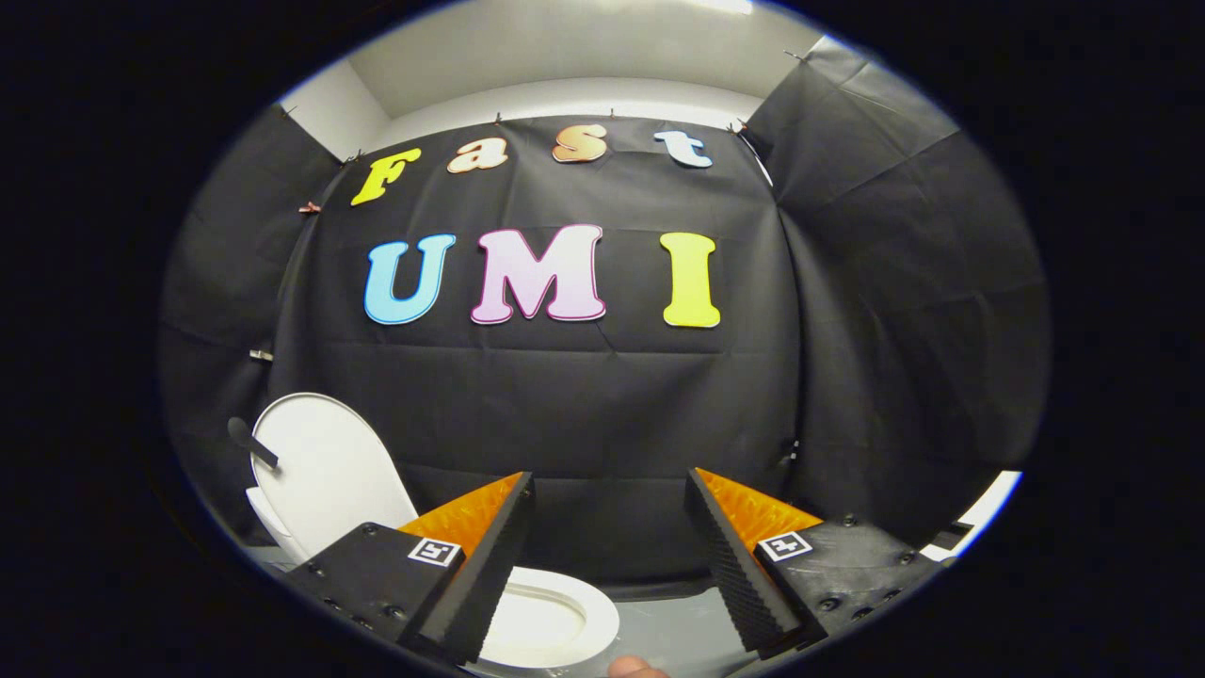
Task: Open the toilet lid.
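- White oval plastic toilet lid [325, 471]: raised, standing nearly upright and leaning back toward the black cloth booth wall [602, 414]. Its smooth underside faces the camera.
- White toilet seat ring [555, 617]: lies flat below and in front of the lid, with the bowl opening visible inside it. Part of the ring is hidden behind the left finger of the tongs.
- Tongs [610, 556]: spread wide, nothing between the fingers, neither finger touching lid or seat. The lid stands off to the left of the left finger, beyond its tip; the seat ring sits just past and partly under that same finger.
- Small dark lever-like tab [252, 441]: sticks out at the upper left edge of the lid. Cannot tell what it attaches to.
- Grey floor [678, 631]: shows to the right of the seat ring, between the two fingers.
- Fingertip of a person [635, 669]: just in view right of the seat ring's near edge, low between the fingers.
- White strip of wall or fixture [984, 513]: far right of the lid, past the right finger, where the cloth ends. Too little visible to identify.
- Cloth behind the lid hangs in creased panels, pinned along the top under a pale ceiling [565, 56].
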The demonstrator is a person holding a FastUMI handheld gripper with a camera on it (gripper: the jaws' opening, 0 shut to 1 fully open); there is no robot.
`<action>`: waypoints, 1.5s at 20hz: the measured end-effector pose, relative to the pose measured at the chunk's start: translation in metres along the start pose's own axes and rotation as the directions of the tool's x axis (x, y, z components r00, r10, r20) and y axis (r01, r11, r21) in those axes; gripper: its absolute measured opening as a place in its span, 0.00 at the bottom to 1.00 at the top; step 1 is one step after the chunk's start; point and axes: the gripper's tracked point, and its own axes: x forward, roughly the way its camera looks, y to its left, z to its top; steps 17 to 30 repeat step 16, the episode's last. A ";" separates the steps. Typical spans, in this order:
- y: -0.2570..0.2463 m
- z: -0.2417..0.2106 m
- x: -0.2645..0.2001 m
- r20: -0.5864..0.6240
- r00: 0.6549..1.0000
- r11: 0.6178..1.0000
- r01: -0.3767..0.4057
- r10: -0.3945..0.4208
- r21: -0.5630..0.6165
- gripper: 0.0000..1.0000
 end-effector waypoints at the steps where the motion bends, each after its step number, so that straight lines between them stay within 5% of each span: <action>1: 0.004 -0.003 -0.003 -0.008 1.000 1.000 -0.015 0.015 -0.013 0.99; 30: -0.001 -0.002 -0.009 0.006 0.998 0.998 -0.059 0.059 -0.036 0.99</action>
